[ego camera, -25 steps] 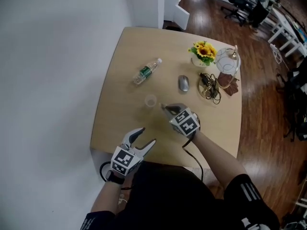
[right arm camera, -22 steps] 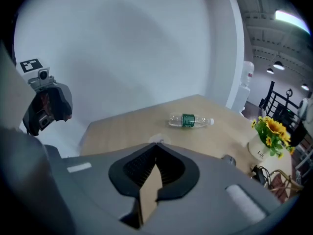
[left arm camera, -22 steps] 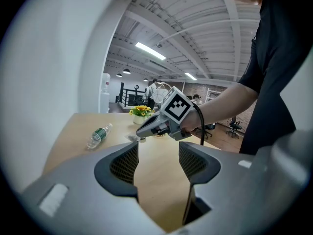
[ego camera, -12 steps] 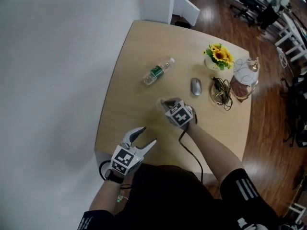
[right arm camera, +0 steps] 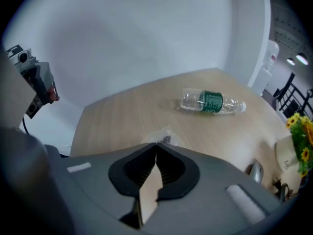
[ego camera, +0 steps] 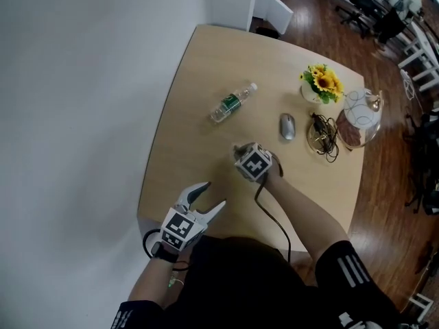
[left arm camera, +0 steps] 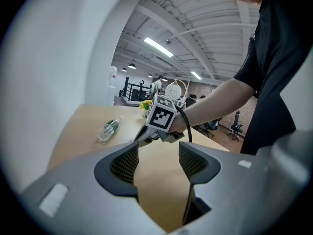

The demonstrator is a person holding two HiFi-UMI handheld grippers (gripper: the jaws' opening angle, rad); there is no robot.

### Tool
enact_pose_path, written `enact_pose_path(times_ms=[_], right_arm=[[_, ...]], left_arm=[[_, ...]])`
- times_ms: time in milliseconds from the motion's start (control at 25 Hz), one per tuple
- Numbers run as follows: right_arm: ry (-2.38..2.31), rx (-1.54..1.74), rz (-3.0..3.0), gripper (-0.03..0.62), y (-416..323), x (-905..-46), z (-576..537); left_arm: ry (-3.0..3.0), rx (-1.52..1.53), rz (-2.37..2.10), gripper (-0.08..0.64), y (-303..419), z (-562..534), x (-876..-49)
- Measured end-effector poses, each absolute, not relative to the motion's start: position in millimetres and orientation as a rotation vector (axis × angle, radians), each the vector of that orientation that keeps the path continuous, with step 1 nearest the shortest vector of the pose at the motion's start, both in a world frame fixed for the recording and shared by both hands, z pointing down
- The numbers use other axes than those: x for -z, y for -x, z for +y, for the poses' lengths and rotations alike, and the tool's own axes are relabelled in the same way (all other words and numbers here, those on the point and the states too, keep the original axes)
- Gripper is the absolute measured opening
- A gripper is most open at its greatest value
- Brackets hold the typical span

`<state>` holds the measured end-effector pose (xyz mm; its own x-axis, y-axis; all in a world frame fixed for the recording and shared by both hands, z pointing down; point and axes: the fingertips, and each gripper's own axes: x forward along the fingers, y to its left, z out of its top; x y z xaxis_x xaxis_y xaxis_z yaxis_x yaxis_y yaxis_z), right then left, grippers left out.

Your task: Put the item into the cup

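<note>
Clear cup at 12 o'clock, touching right gripper's closed tips; dark item within cup outline. Left gripper open, empty.

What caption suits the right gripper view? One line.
Shut right gripper poised at a clear cup; a bottle lies beyond.

A white wall fills the left side of the head view. Close beside it stands a light wooden table with rounded corners. The floor is of dark brown wood and shines a little. At the top right there are black office chairs and white desks. In the left gripper view the ceiling is white with beams, and long strip lamps are lit. A dark railing stands far behind.
</note>
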<state>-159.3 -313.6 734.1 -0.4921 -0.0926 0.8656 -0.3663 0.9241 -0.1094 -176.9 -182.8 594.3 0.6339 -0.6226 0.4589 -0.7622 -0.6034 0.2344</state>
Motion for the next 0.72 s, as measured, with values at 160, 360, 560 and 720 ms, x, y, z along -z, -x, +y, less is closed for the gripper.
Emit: enact_pose_path(times_ms=[160, 360, 560, 720], right_arm=[[-0.273, -0.369, -2.098, 0.086, 162, -726, -301], [-0.238, -0.295, -2.124, 0.136, 164, -718, -297], [-0.209, -0.247, -2.075, 0.164, 165, -734, -295], [-0.185, -0.232, -2.037, 0.169, 169, -749, -293]], left_arm=[[-2.441, -0.46, -1.107, 0.255, 181, -186, -592], [-2.442, -0.465, -1.106, 0.255, 180, -186, -596], [-2.449, -0.467, -1.098, 0.255, 177, -184, -595], [-2.444, -0.474, -1.099, 0.255, 179, -178, -596]])
